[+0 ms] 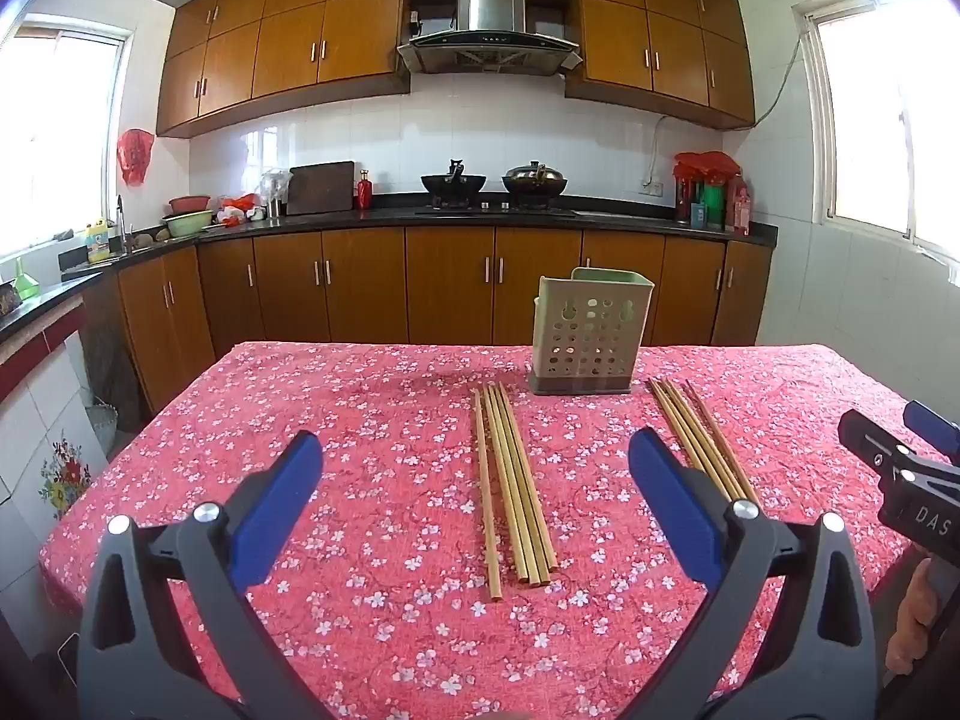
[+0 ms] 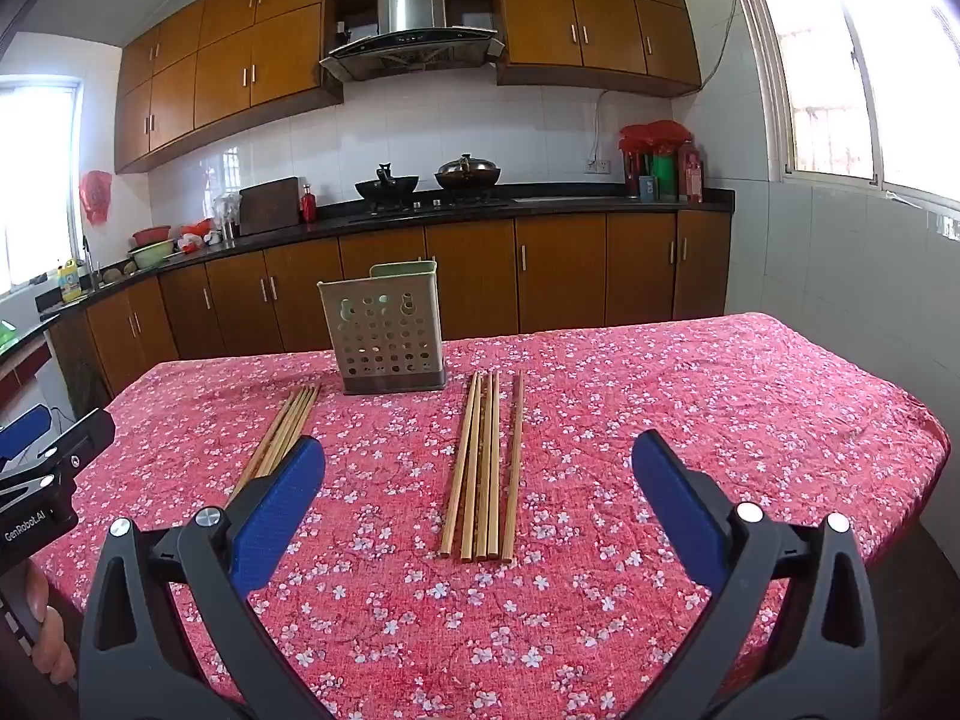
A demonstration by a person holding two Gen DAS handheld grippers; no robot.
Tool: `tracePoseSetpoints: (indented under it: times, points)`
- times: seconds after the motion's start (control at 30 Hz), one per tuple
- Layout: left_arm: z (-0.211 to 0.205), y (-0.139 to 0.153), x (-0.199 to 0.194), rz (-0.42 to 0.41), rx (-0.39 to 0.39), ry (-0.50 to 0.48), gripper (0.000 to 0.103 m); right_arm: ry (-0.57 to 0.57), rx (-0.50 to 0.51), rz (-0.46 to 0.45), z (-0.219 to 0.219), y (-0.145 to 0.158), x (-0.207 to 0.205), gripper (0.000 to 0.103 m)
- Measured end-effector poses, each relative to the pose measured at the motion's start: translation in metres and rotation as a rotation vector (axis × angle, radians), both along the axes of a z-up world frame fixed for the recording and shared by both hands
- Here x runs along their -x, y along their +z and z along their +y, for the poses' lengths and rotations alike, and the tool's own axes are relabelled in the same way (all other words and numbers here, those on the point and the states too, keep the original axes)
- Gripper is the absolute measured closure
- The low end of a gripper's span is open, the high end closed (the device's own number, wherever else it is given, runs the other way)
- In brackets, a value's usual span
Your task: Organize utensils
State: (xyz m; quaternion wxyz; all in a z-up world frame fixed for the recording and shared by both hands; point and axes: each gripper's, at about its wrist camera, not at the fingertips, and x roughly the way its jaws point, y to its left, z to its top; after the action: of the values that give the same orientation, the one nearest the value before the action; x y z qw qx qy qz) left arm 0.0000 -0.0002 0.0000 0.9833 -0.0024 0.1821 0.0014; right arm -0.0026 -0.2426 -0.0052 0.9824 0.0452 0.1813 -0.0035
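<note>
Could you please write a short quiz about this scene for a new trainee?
1. True or false: the left gripper holds chopsticks.
2. How many chopstick bundles lie on the tablecloth?
3. The perforated holder is: A) lying on its side, B) standing upright, C) hanging on the wall.

Key:
1. False; both it and the right gripper are open and empty.
2. Two: the left bundle and the right bundle.
3. B.

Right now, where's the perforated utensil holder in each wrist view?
Left wrist: utensil holder right of centre, at the table's far edge, between two chopstick bundles.
Right wrist: utensil holder left of centre, upright on the tablecloth.
Shared landmark: range hood on the wall above the holder.
</note>
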Motion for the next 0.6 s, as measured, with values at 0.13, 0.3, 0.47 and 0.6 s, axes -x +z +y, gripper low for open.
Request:
tracePoseSetpoints:
  times: [0.13,0.3,0.47,0.6]
  points:
    - [-0.0001,0.0001,0.0002,0.0,-0.001,-0.001,0.004,0.0,0.0,0.002,-0.0004,-0.0001,-0.0002,0.002]
    - [0.0006,0.0004,0.0001,0.002,0.0,0.0,0.004,0.0,0.001,0.002,-0.0009,-0.0001,-0.0002,0.002]
    - [-0.0001,0.0001,0.0001,0.001,-0.003,0.001,0.004,0.0,0.0,0.002,-0.0015,-0.0004,-0.0005,0.002]
    - [-0.0001,0.0,0.0,0.002,-0.002,0.001,0.004,0.0,-0.001,0.003,-0.002,-0.0007,-0.0007,0.002]
